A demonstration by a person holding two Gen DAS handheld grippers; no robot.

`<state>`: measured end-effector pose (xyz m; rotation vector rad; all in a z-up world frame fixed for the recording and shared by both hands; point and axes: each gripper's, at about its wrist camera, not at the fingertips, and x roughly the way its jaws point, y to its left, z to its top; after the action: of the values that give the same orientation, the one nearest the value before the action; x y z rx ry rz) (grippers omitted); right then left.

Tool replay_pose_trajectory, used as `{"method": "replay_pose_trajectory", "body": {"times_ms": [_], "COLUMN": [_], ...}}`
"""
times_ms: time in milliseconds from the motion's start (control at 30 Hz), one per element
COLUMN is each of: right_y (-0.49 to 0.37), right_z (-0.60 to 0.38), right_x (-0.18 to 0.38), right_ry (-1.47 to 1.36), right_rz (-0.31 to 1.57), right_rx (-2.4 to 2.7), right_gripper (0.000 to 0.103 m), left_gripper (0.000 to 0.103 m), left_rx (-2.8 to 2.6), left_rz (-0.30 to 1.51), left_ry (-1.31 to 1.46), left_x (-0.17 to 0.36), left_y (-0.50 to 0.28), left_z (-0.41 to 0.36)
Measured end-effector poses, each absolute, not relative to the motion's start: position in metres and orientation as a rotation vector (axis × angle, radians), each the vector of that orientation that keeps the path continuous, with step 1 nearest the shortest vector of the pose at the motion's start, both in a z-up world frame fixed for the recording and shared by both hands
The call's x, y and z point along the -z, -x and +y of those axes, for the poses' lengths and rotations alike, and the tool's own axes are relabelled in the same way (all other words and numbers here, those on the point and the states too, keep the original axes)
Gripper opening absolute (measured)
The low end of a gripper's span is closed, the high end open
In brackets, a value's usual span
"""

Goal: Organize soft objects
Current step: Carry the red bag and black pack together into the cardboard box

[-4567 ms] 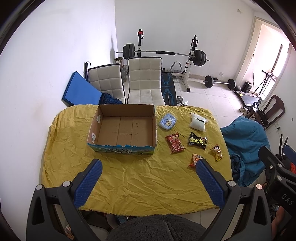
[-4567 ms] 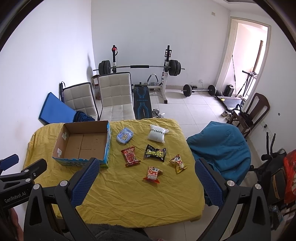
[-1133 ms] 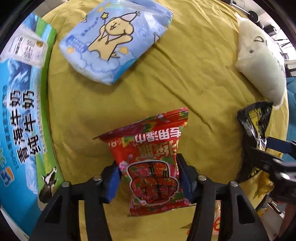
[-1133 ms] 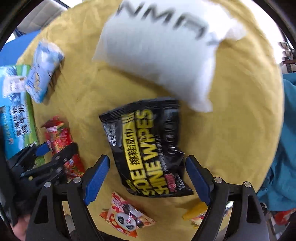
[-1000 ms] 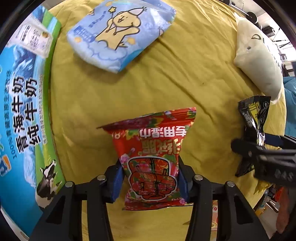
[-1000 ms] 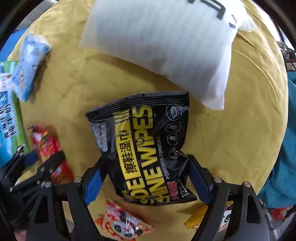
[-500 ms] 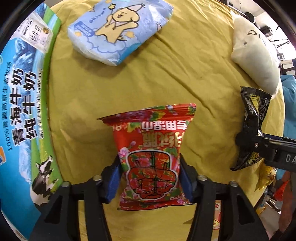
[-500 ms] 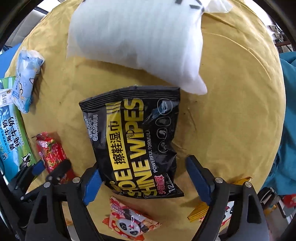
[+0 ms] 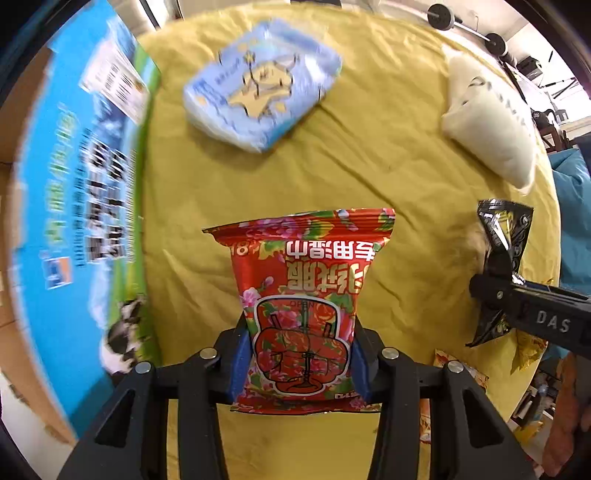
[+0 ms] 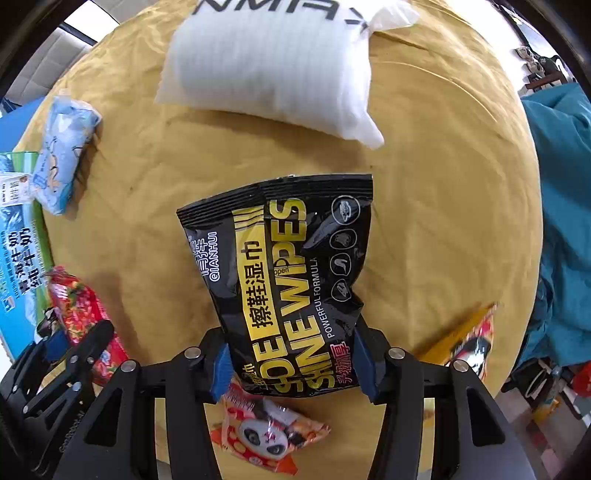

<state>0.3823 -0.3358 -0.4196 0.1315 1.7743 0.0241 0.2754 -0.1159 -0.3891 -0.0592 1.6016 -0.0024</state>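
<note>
Between the blue pads of the left gripper (image 9: 300, 360) sits the red wipes packet (image 9: 301, 295), pinched. Ahead lies a light blue tissue pack (image 9: 263, 83); the milk carton box (image 9: 74, 206) stands left. Right gripper (image 10: 293, 363), jaws just closing, clamps the black shoe wipes pack (image 10: 284, 273); beyond rests a white pillow bag (image 10: 269, 66).

A wrinkled yellow cloth (image 9: 388, 155) covers the table; teal fabric (image 10: 557, 206) (heaped, it seems) lies at its side, barbell weights (image 9: 441, 16) beyond, daylight pouring in.

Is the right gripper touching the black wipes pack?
Touching. In the right wrist view, the right gripper has just closed, its blue pads squeezing both sides of the black wipes pack.
</note>
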Motion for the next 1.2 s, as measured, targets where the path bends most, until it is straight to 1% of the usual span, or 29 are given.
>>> {"method": "replay_pose_trajectory", "body": {"times_ms": [167, 300, 500, 633, 667, 800, 967, 1200], "right_y": [-0.373, -0.361, -0.331, -0.320, -0.318, -0.310, -0.317, -0.335], "right_z": [-0.326, -0.312, -0.310, -0.323, -0.323, -0.297, -0.240, -0.142], "right_x": [0.389, 0.353, 0.311, 0.286, 0.284, 0.245, 0.241, 0.238], "right_ry": [-0.153, -0.179, -0.191, -0.203, -0.205, -0.210, -0.232, -0.243], "right_rz": [1.724, 1.672, 1.603, 1.566, 1.558, 1.532, 1.530, 1.561], "right_rx": [-0.054, -0.086, -0.152, -0.205, -0.216, -0.272, -0.332, -0.396], "right_gripper": [0.055, 0.055, 0.054, 0.054, 0.054, 0.054, 0.054, 0.054], "left_gripper": [0.041, 0.041, 0.041, 0.041, 0.041, 0.041, 0.041, 0.041], "left_rx": [0.004, 0.021, 0.034, 0.047, 0.053, 0.056, 0.032, 0.037], "left_rz": [1.530, 1.470, 1.390, 1.347, 1.344, 1.347, 1.356, 1.421], "left_ry": [0.043, 0.066, 0.086, 0.095, 0.101, 0.125, 0.156, 0.232], "left_x": [0.343, 0.296, 0.226, 0.195, 0.197, 0.192, 0.204, 0.231], "left_y": [-0.266, -0.253, -0.240, -0.233, -0.241, -0.251, -0.262, -0.287], "left_z": [-0.114, -0.104, -0.090, -0.073, -0.065, -0.030, 0.024, 0.103]}}
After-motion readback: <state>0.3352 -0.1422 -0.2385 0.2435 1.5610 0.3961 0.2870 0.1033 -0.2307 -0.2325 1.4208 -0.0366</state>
